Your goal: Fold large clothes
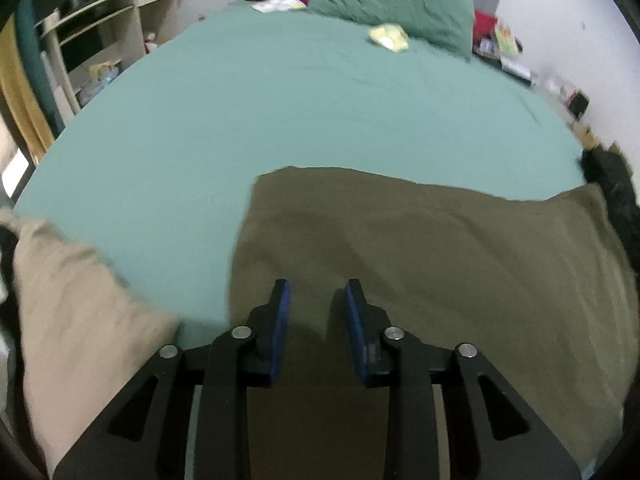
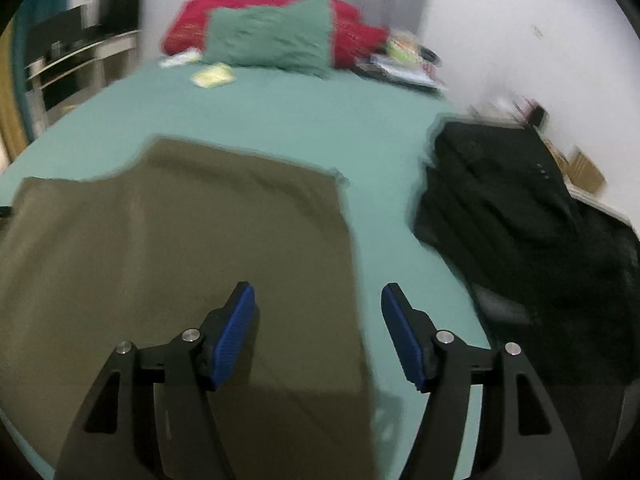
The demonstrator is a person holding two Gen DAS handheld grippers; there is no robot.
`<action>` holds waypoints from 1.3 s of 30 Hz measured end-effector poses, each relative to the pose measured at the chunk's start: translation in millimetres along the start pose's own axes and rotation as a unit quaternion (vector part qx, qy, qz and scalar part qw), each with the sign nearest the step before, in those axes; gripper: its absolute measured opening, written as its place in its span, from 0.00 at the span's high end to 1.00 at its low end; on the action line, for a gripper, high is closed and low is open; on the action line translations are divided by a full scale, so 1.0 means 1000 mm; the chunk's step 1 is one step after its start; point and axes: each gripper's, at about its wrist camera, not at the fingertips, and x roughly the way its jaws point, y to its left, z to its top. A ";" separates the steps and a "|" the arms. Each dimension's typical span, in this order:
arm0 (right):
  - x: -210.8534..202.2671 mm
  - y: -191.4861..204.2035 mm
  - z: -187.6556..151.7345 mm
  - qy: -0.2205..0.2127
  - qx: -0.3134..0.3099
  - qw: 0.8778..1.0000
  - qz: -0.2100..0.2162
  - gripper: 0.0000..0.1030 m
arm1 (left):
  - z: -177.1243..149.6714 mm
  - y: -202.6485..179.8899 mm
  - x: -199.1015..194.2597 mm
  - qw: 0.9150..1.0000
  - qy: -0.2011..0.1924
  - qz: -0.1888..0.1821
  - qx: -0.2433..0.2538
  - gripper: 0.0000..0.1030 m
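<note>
Bed (image 1: 280,112) covered by a teal sheet. Olive garment (image 2: 180,248) lies flat at the near edge. Black garment (image 2: 520,220) heaped to its right, apart. Beige cloth (image 1: 80,320) at left. Green pillow (image 1: 392,4) and yellow item (image 1: 389,37) at the far end.

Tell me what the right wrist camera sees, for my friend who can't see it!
The open right gripper hovers over the right edge of an olive cloth lying flat on a teal bed, nothing between its blue pads. A black pile of clothes sits to the right; a green pillow and red blanket lie at the far end.
</note>
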 end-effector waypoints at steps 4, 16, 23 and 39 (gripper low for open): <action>-0.002 -0.046 -0.044 0.046 0.093 0.995 0.007 0.35 | -0.031 0.008 -0.034 0.999 -0.011 -0.031 -0.034 0.51; -0.028 -0.051 -0.140 0.048 0.294 0.935 0.191 0.35 | -0.144 0.015 -0.060 0.995 0.031 -0.045 -0.086 0.39; -0.031 -0.032 -0.164 0.035 0.337 0.908 0.247 0.35 | -0.157 0.013 -0.055 0.996 0.029 -0.023 -0.077 0.33; -0.101 -0.010 -0.146 0.019 0.233 0.952 0.198 0.85 | -0.188 -0.019 -0.087 0.999 0.017 0.020 -0.021 0.91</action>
